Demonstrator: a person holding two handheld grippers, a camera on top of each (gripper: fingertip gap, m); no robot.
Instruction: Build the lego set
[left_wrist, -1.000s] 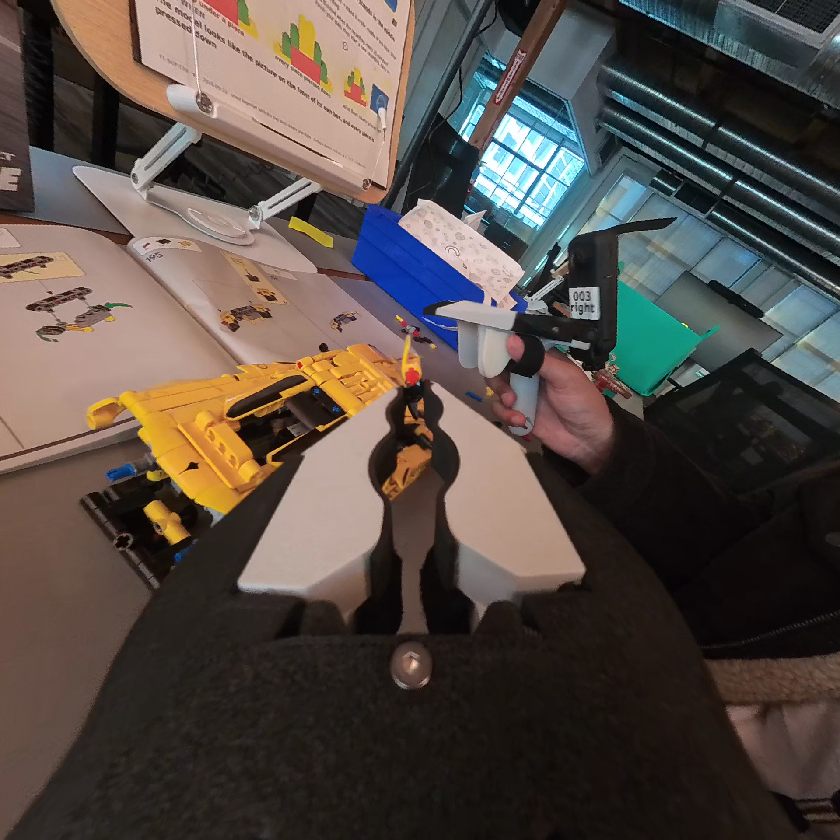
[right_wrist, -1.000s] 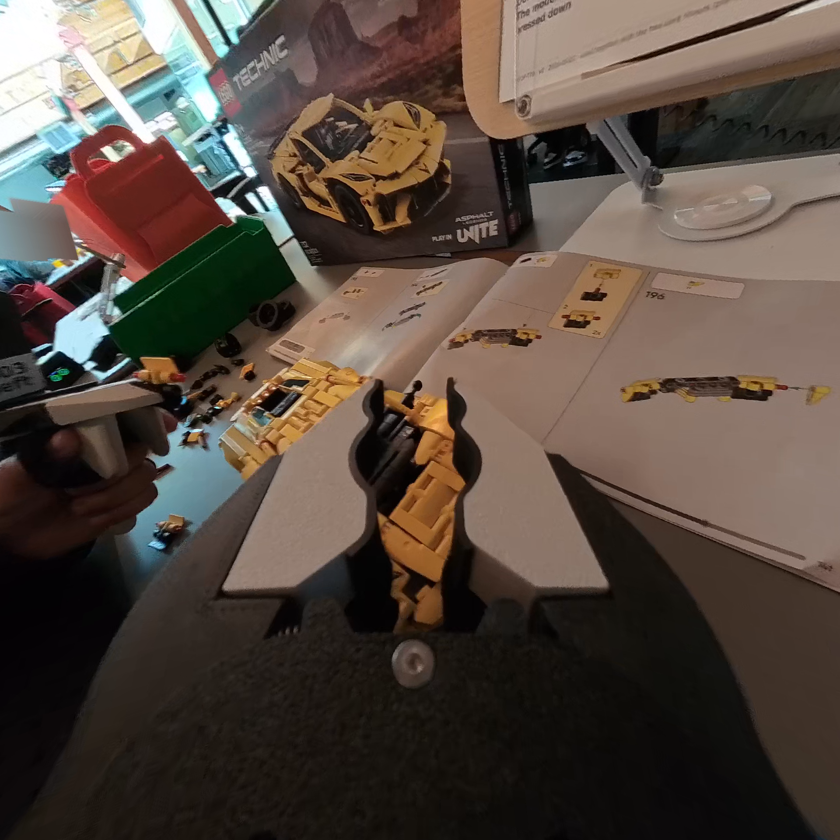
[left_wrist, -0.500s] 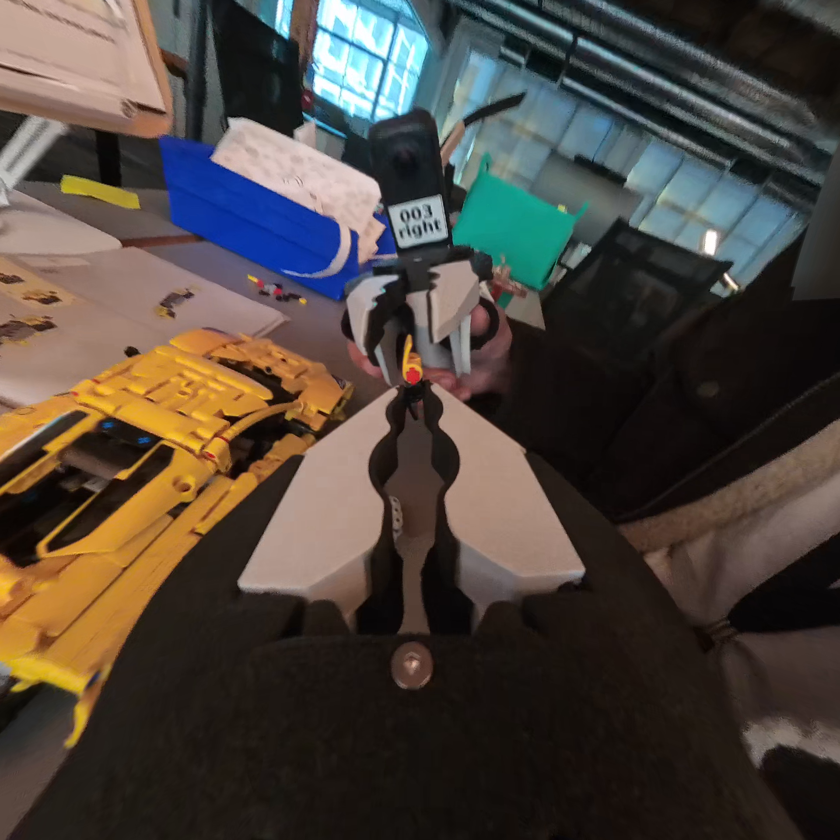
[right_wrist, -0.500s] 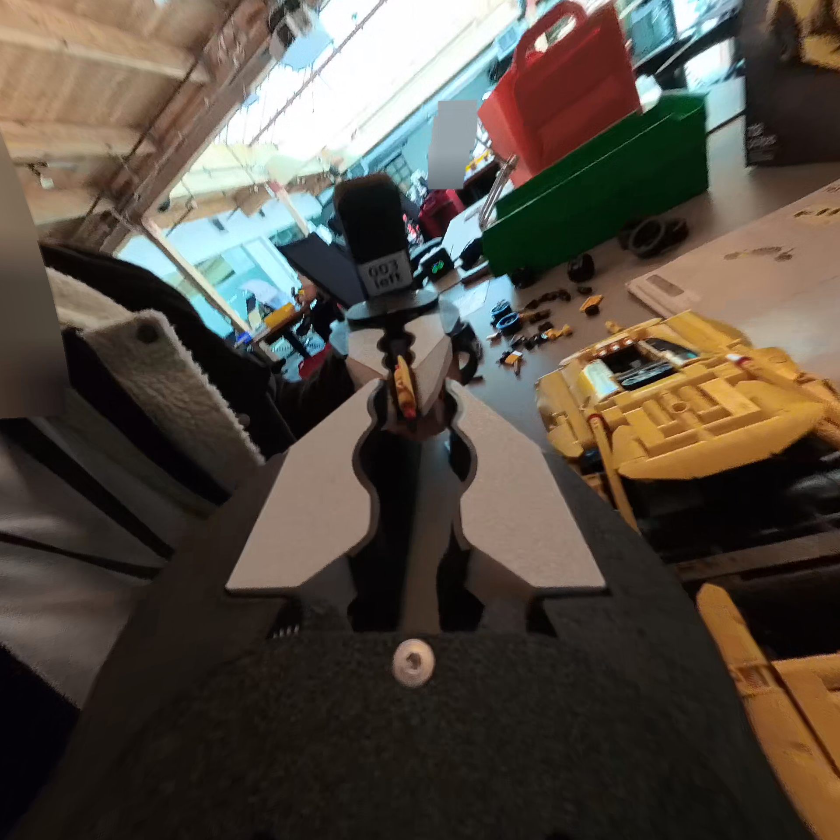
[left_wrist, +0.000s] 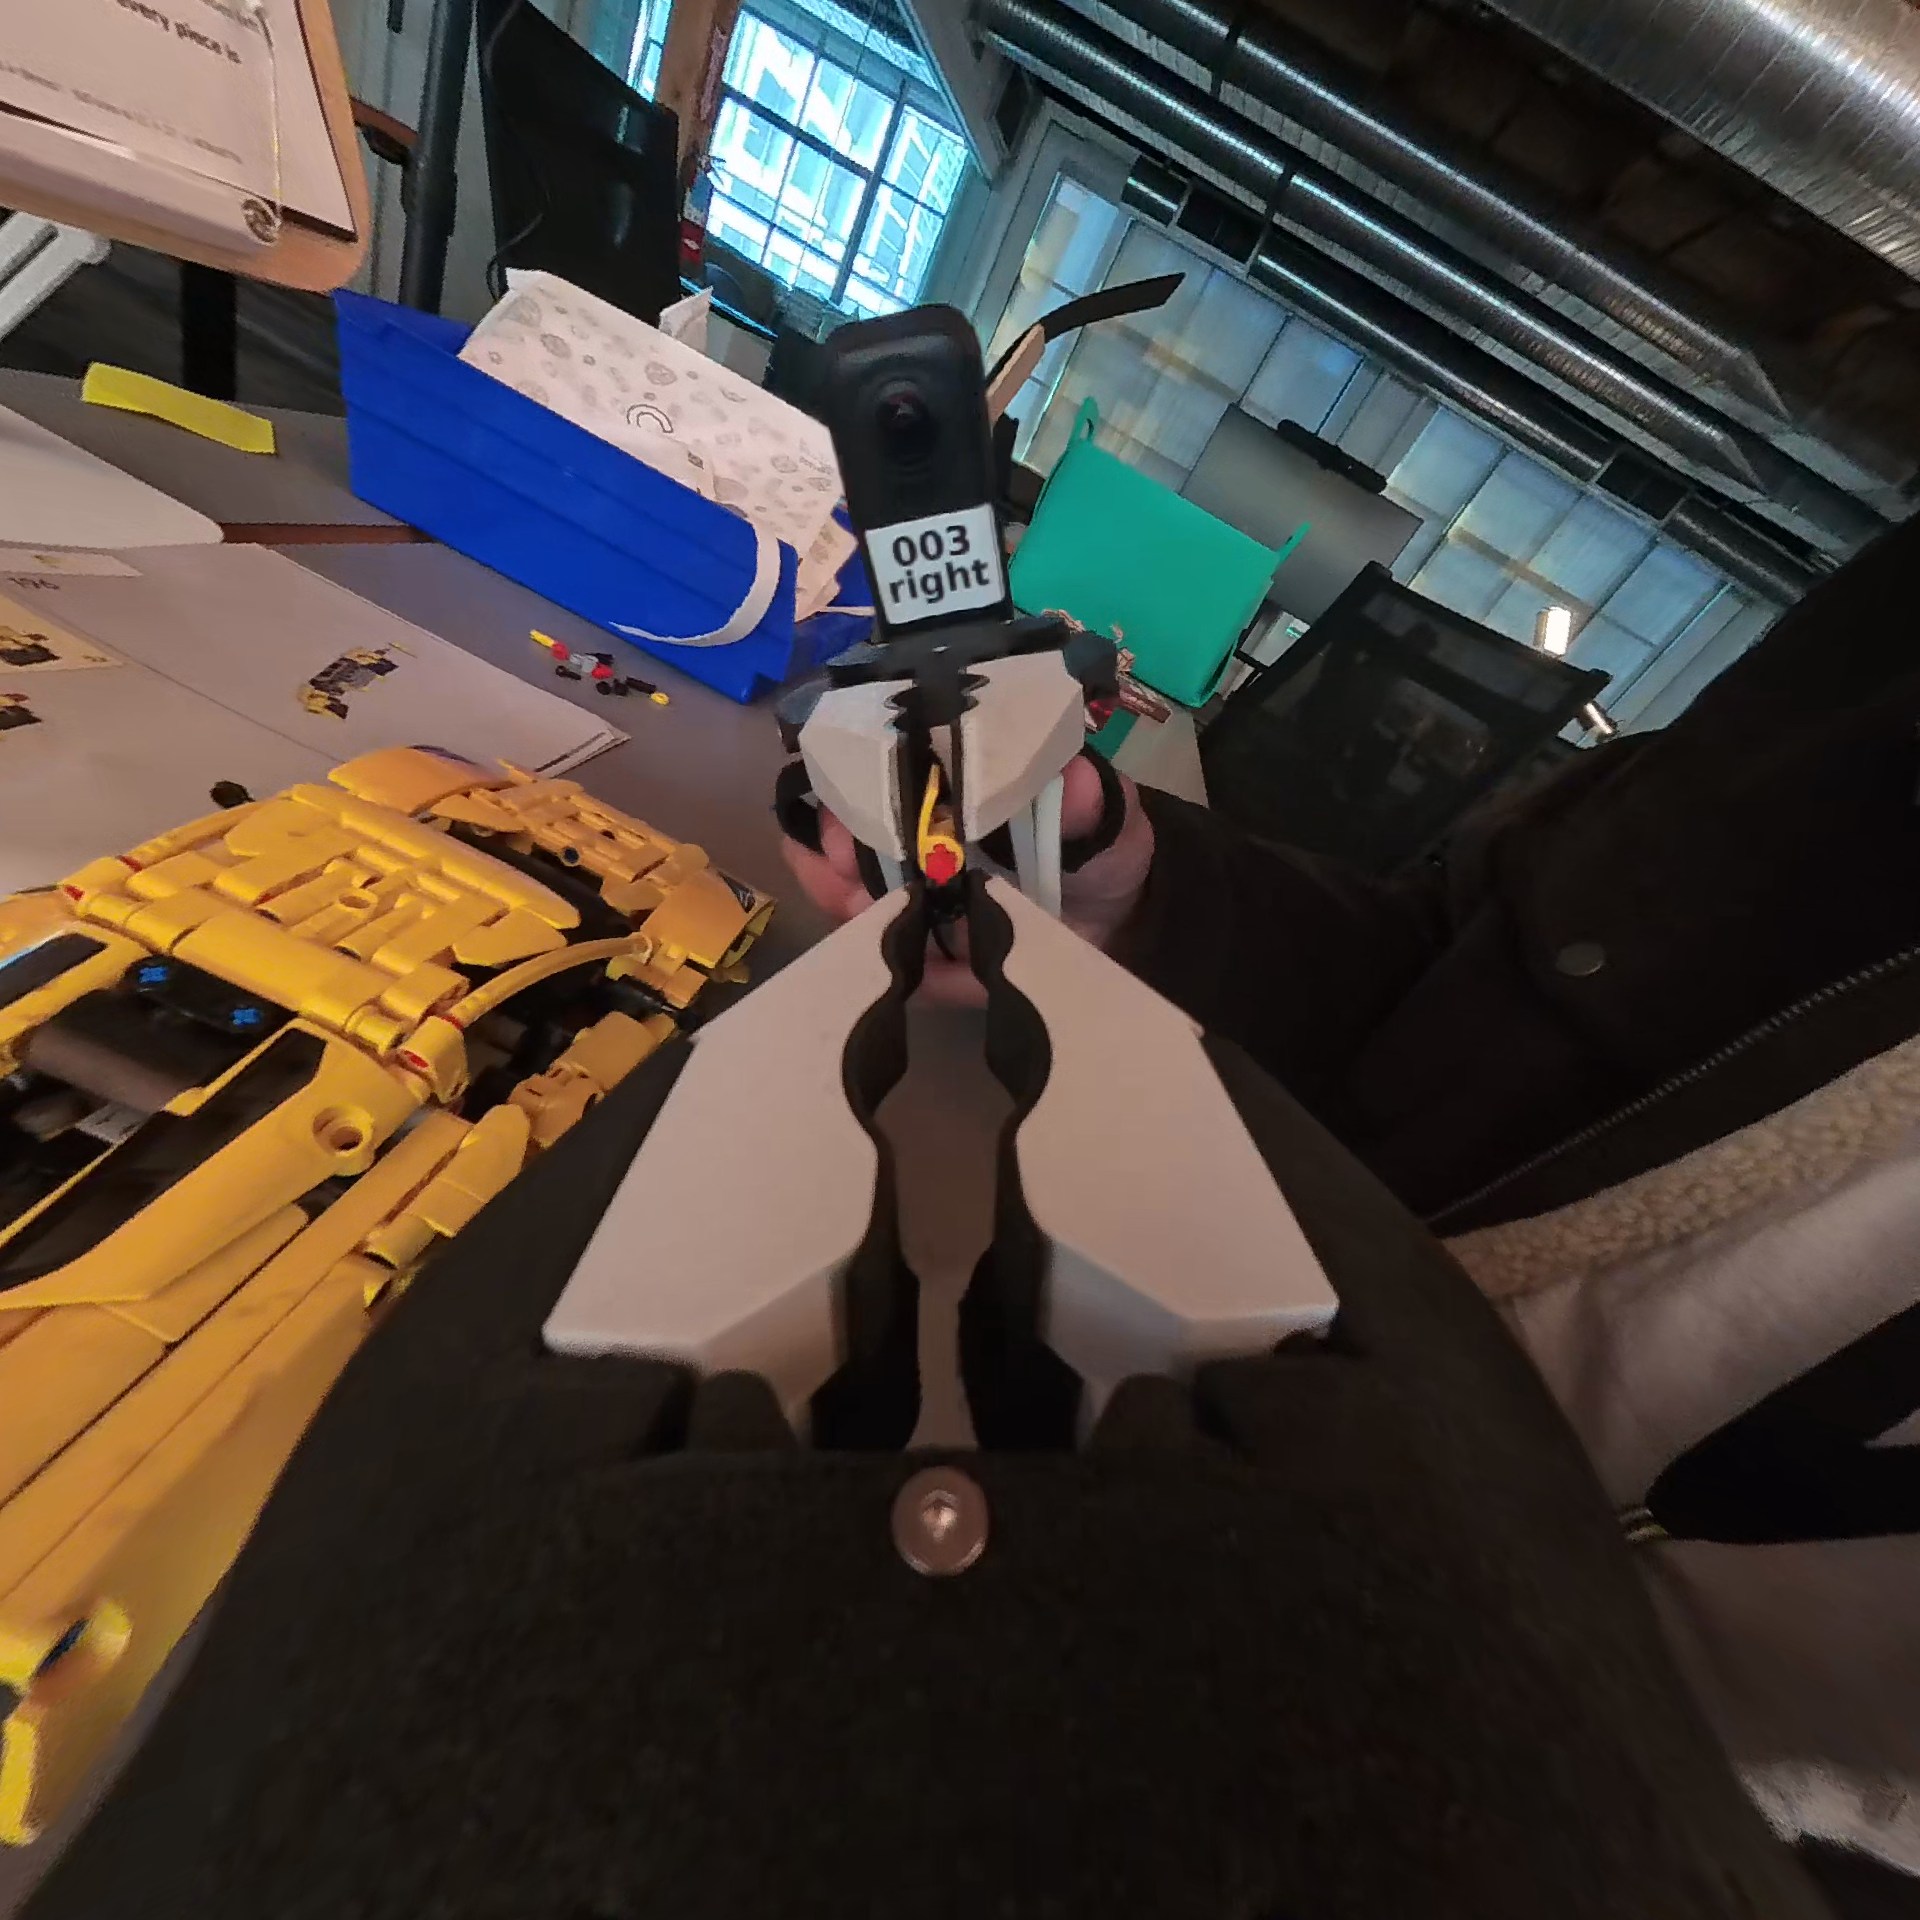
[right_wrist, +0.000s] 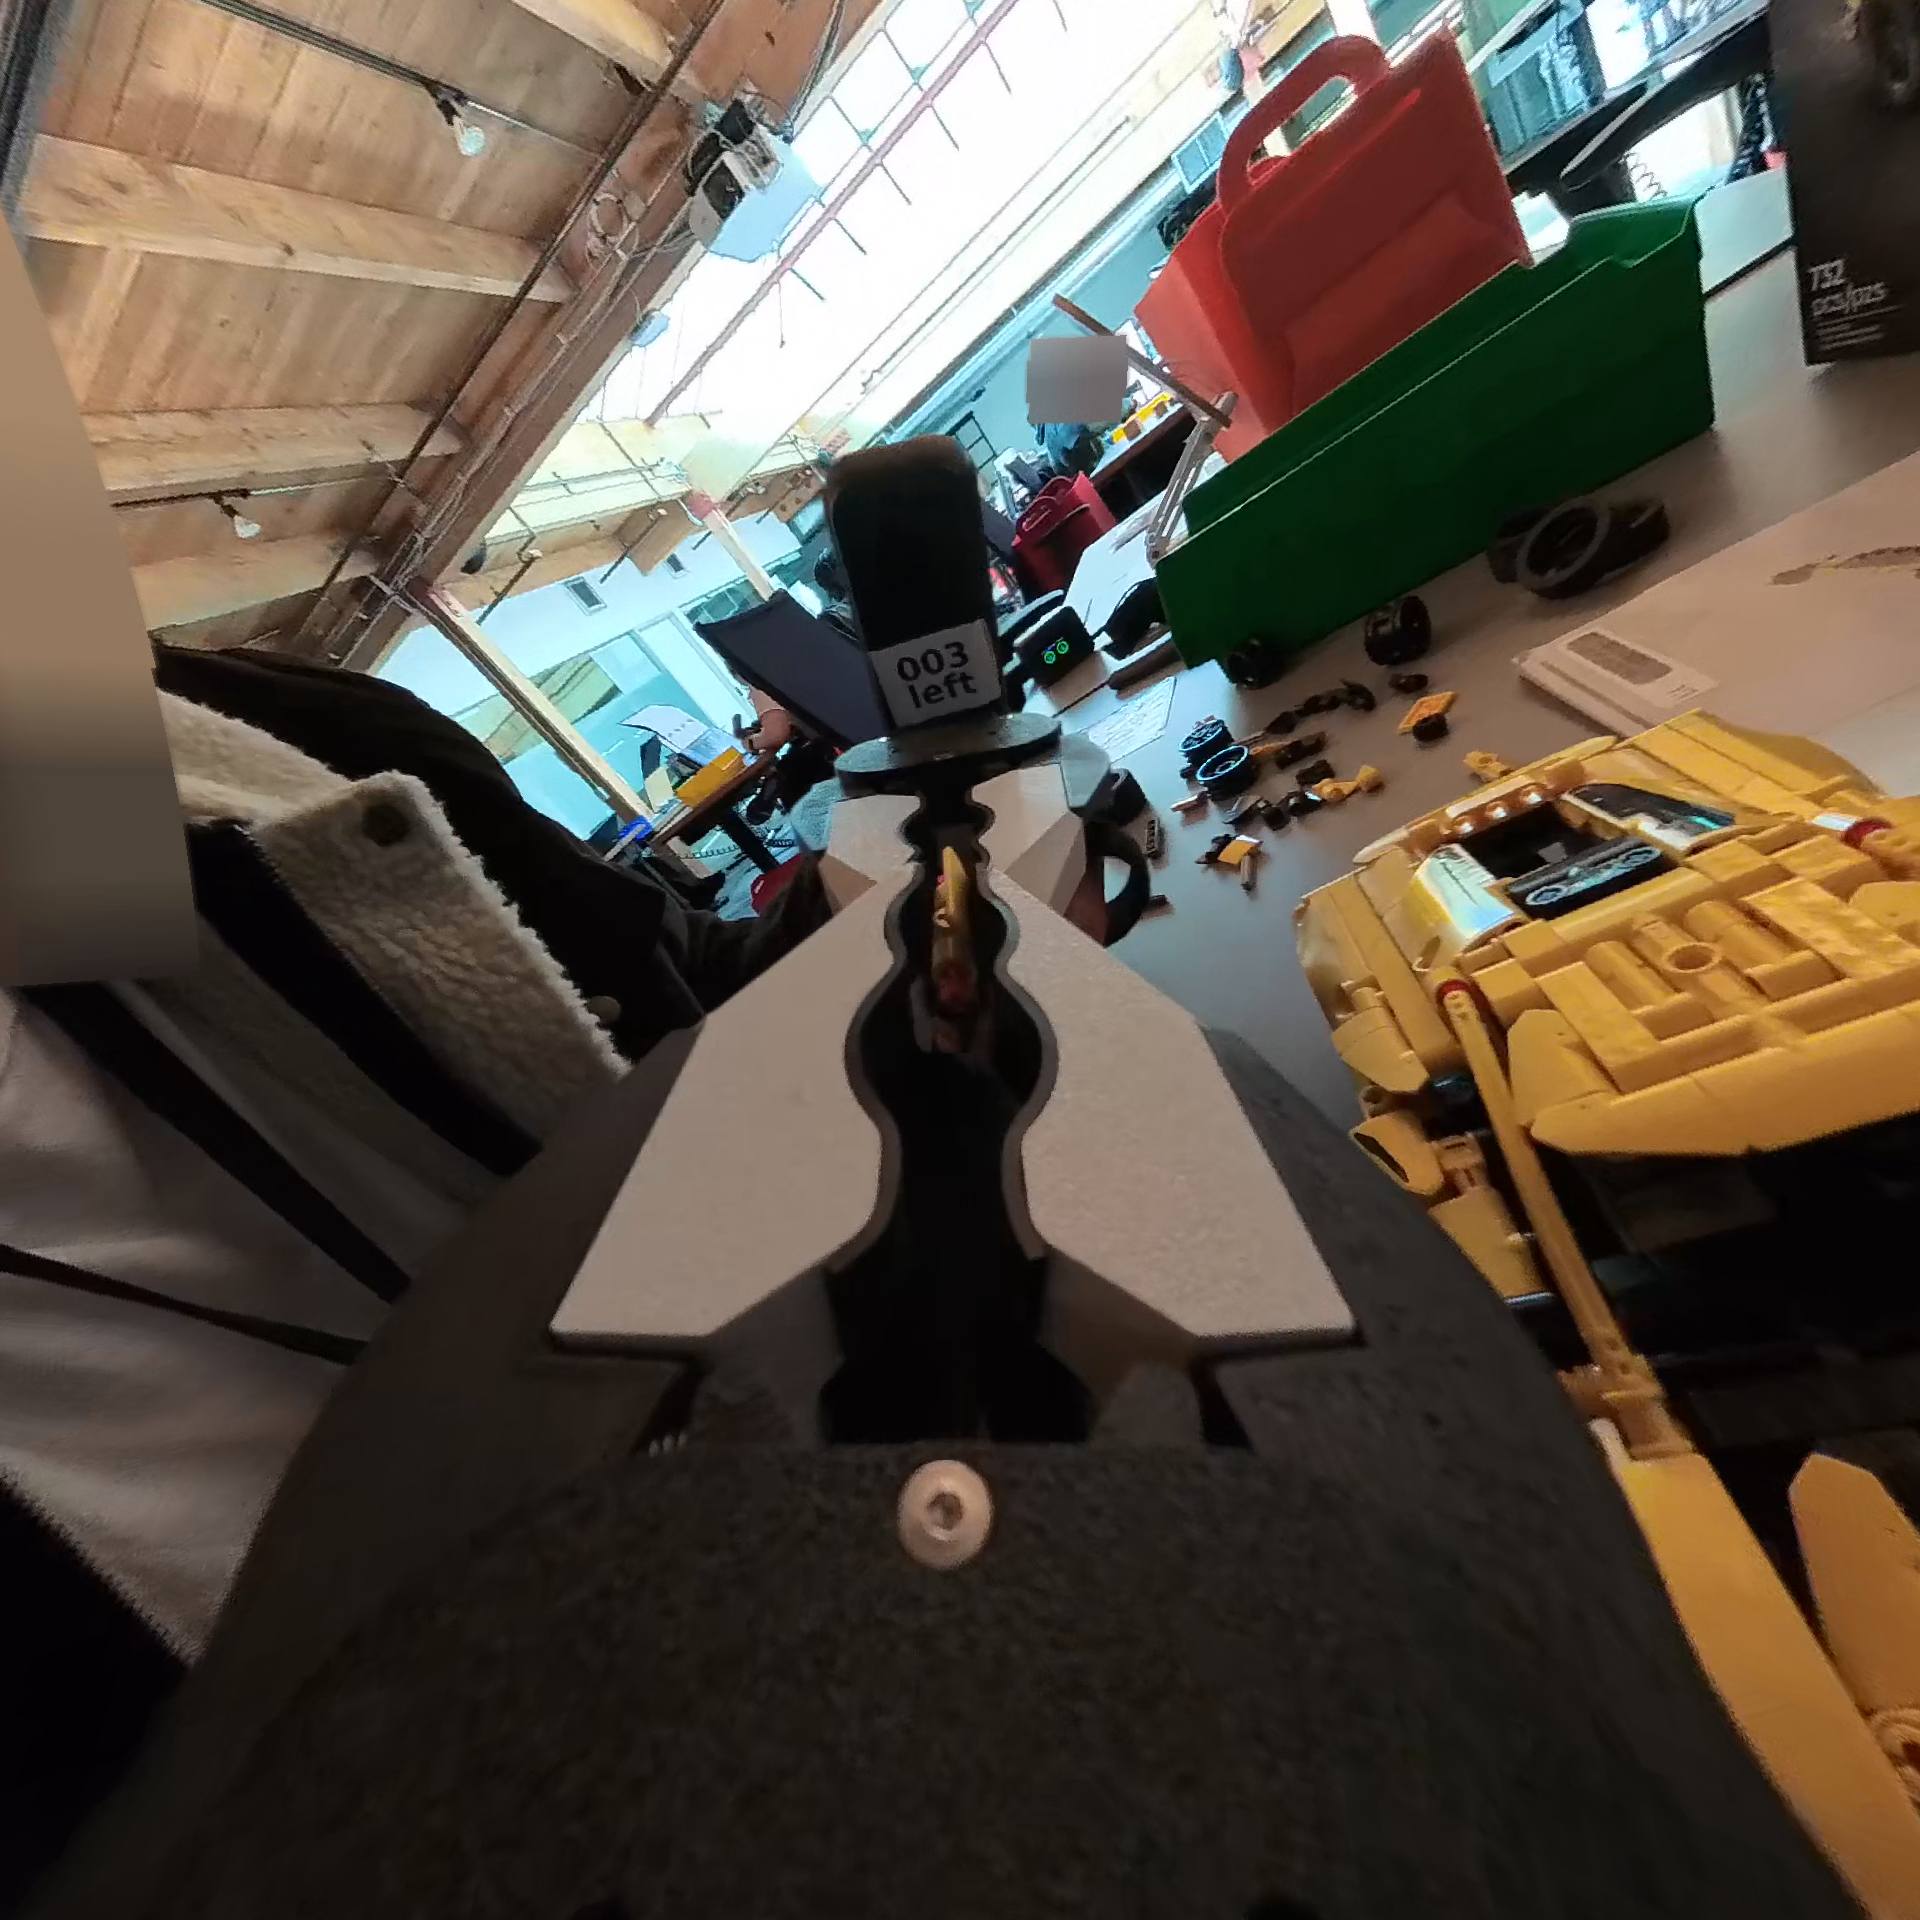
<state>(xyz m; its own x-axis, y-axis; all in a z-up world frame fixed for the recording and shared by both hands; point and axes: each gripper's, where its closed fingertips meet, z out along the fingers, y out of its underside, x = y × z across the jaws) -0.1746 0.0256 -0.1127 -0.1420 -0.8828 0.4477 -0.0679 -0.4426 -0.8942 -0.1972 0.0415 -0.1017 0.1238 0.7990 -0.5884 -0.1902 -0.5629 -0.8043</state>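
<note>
Grey table (left_wrist: 665, 717) carries the yellow lego car (left_wrist: 312, 997); above its near edge, left gripper (left_wrist: 940, 914) and right gripper (right_wrist: 951, 966) both pinch one small yellow-and-red lego piece (left_wrist: 935, 847), light, rigid, easily dropped.

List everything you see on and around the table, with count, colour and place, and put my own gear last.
Lego car: one, yellow and black, part built, on the table.
Small part: one, yellow, red and black, between the two tongs' tips.
Loose pieces: many, black and yellow, beside the car.
Loose wheels: a few, black, by the green bin.
Instruction booklet: one, white, open behind the car.
Blue bin: one, holding patterned paper.
Green bin: one, far table edge.
Red bag: one, behind the green bin.
Left tongs: grey, shut on the small part.
Right tongs: grey, meeting the part tip to tip.
</note>
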